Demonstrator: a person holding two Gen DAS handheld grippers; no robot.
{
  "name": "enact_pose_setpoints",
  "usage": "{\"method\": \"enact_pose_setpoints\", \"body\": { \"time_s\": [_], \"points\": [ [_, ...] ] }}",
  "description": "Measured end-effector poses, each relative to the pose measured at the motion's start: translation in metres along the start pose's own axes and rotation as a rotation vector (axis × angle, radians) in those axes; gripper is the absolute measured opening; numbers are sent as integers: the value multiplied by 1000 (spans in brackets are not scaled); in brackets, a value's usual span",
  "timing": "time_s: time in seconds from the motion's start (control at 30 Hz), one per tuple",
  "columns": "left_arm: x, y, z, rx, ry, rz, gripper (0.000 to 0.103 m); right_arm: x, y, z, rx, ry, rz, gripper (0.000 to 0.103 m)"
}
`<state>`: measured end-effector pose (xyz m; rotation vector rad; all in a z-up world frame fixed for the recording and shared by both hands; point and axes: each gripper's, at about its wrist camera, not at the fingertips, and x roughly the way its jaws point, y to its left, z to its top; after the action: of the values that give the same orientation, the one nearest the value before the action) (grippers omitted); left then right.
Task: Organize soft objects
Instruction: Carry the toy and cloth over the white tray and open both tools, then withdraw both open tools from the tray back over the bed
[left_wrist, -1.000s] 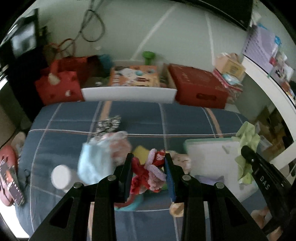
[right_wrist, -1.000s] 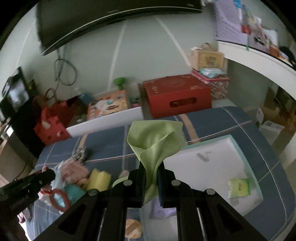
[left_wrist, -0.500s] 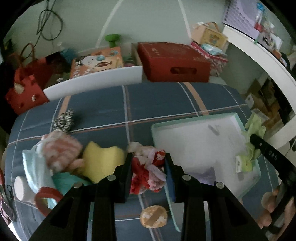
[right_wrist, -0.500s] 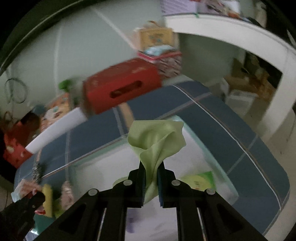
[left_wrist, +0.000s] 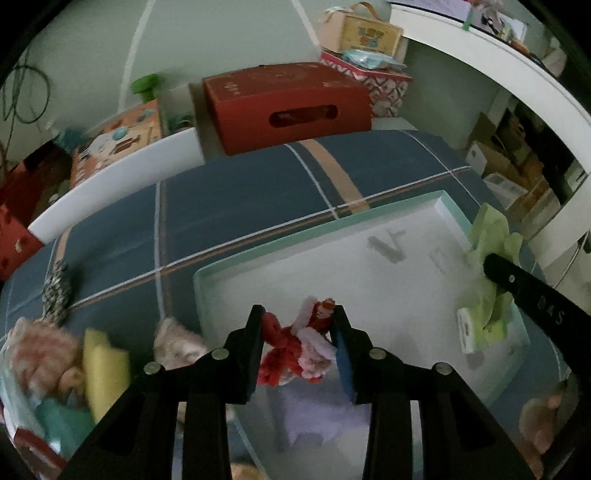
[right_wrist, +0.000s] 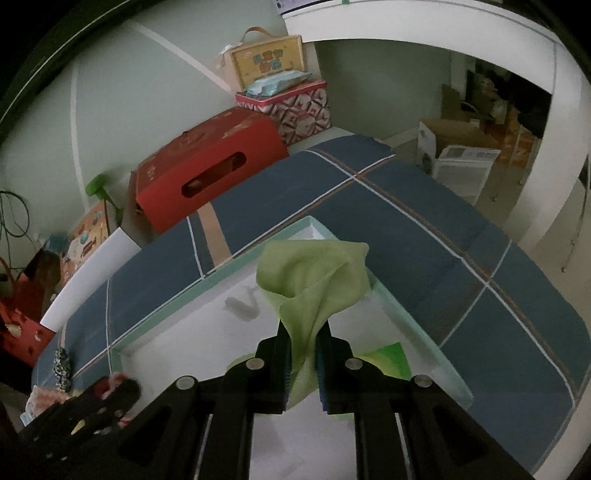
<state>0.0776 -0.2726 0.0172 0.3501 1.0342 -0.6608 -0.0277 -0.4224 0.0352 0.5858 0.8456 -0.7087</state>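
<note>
L claw (left_wrist: 298, 325) is gripping a red/pink fuzzy toy (left_wrist: 293, 350), hanging over the white tray (left_wrist: 369, 221) at its 7 o'clock corner. R claw (right_wrist: 303, 349) is pinching a green cloth (right_wrist: 314, 280) w/ jaws nearly closed, over the tray's 3 o'clock side. Tray is sitting on the blue plaid bed (left_wrist: 240, 206).

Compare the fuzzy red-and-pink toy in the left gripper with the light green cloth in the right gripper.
The fuzzy red-and-pink toy is a knotted, multicoloured bundle; the light green cloth is one plain sheet in loose folds. The toy sits compactly between the left gripper fingers; the cloth fans out well above the right gripper. Both are soft, clamped, and held over the shallow white tray.
</note>
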Motion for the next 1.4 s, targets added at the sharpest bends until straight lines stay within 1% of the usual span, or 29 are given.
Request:
{"method": "enact_pose_setpoints", "body": {
  "time_s": [0.07,0.17,0.23,0.27,0.3,0.33,0.37,0.4,0.43,0.53,0.57,0.6,0.63,0.67,0.73,0.77,0.8,0.83,0.87,1.13,1.23,1.4],
  "points": [
    [8,-3,0,-1,-3,-1,38,5,1,0,-2,11,3,15],
    [13,-4,-4,-9,-33,-43,38,6,2,0,-3,1,-14,15],
    [13,-4,-5,-6,-51,-58,39,4,3,0,-11,-5,-24,15],
    [12,-3,-5,-7,-65,-60,41,4,3,0,-10,-8,-23,15],
    [11,-2,-4,-10,-75,-59,47,2,2,0,-4,-11,-20,15],
    [9,-1,-4,-17,-84,-61,56,1,1,1,2,-13,-18,15],
    [7,2,-3,-29,-89,-70,63,0,0,1,11,-16,-17,15],
    [6,4,-3,-35,-90,-76,78,-2,-1,2,16,-18,-17,16],
    [4,7,-3,-44,-97,-76,87,-3,-2,2,18,-21,-22,20],
    [2,12,0,-55,-110,-52,88,-8,-1,3,2,-33,-61,26],
    [2,14,1,-61,-111,-47,88,-8,-1,3,1,-33,-71,34],
    [1,16,1,-69,-114,-44,91,-10,-1,4,0,-36,-70,40],
    [0,19,2,-84,-117,-46,94,-11,-2,4,-1,-40,-67,54],
    [-1,23,2,-96,-117,-51,94,-12,-1,4,-3,-44,-68,63],
    [-3,28,3,-125,-117,-67,95,-15,-1,4,-9,-59,-74,66],
    [-5,31,3,-143,-118,-74,95,-16,-1,4,-11,-65,-72,75],
    [-6,33,3,-154,-118,-74,95,-17,-1,4,-11,-72,-64,80],
    [-8,35,3,-164,-119,-71,95,-19,0,4,-13,-77,-60,91],
    [-9,37,2,-171,-120,-68,95,-20,0,4,-16,-81,-59,97],
    [-31,54,0,-215,-83,-24,95,-36,8,3,-47,-99,-37,98],
    [-47,67,-4,-249,-80,-14,95,-48,14,4,-72,-118,-33,98],
    [-72,88,-13,-262,-84,63,95,-60,24,1,-102,-116,-10,98]
  ]
}}
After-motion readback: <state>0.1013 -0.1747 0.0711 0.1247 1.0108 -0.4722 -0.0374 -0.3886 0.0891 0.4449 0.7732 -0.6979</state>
